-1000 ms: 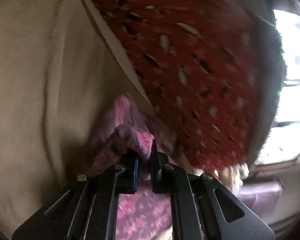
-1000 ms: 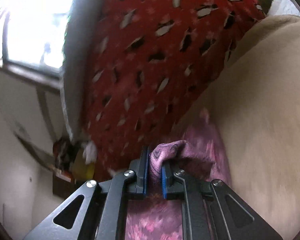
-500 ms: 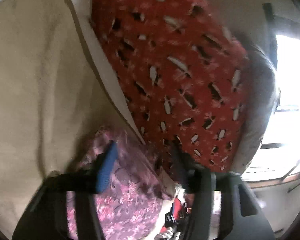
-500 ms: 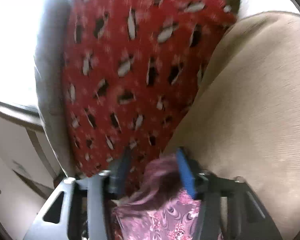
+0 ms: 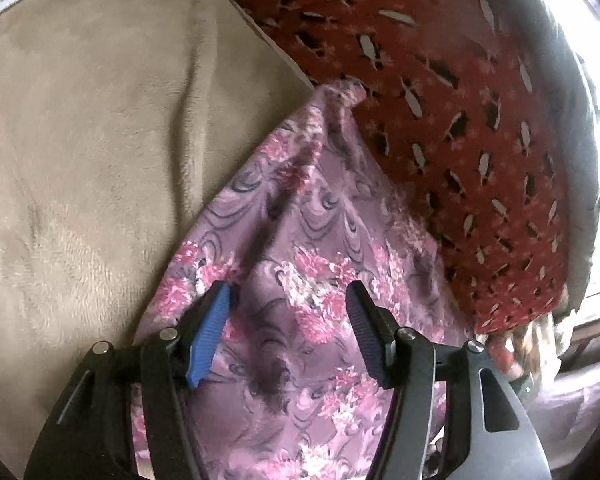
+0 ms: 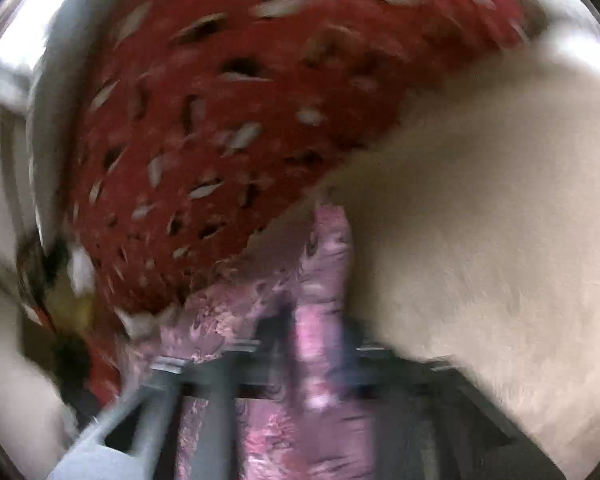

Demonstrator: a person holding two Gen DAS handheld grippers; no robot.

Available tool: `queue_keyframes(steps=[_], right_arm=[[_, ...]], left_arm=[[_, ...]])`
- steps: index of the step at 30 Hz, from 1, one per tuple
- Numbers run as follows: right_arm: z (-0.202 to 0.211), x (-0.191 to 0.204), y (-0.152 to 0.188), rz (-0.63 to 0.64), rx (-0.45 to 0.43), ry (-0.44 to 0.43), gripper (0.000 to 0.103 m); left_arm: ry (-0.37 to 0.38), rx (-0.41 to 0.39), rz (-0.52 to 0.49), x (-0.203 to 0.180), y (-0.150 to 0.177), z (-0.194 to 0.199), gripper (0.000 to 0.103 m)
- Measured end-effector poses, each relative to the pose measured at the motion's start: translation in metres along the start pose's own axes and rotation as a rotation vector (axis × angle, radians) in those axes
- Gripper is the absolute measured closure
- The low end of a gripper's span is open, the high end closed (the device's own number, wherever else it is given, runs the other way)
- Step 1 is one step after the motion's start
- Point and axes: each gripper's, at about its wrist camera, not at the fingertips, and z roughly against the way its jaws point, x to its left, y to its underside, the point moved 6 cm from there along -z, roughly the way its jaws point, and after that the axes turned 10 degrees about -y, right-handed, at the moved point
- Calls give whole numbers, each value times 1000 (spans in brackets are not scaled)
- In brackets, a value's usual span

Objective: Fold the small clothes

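Purple floral cloth [image 5: 300, 240], the small garment in hand, lies spread over a beige fleece blanket [image 5: 100, 140], its far tip reaching toward twelve o'clock in the left wrist view where it meets a red patterned blanket [image 5: 460, 100] lying from one to four o'clock. The left gripper [image 5: 288, 320] hovers over the near part of the garment with its jaws standing well apart, one blue-padded finger [image 5: 208, 336] at about seven o'clock and the other at five; nothing is pinched between them, and whether the tips touch the fabric cannot be told. The right gripper [image 6: 316, 360] is heavily blurred, but its jaws are closing at this moment and a raised ridge of the pink cloth runs between them toward twelve o'clock; the pads appear to press on that ridge. By my reading the fold is only partly done: the garment looks laid out with soft wrinkles and a twisted far tip, no neat stacked edges show, and at least one more fold and a smoothing appear to remain.
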Motion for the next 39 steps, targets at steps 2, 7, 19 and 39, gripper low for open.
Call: queue_keyframes(steps=[2, 7, 19, 39], right_arm=[[4, -15, -3, -28, -33, 42, 97], [10, -41, 15, -139, 17, 101, 88], [109, -31, 122, -166, 74, 46, 59], [136, -44, 120, -284, -122, 211, 95]], left_arm=[[13, -12, -6, 0, -2, -4, 44], [125, 37, 23, 7, -14, 20, 44], [185, 212, 22, 78, 46, 60, 43], [100, 231, 117, 107, 36, 57, 98]])
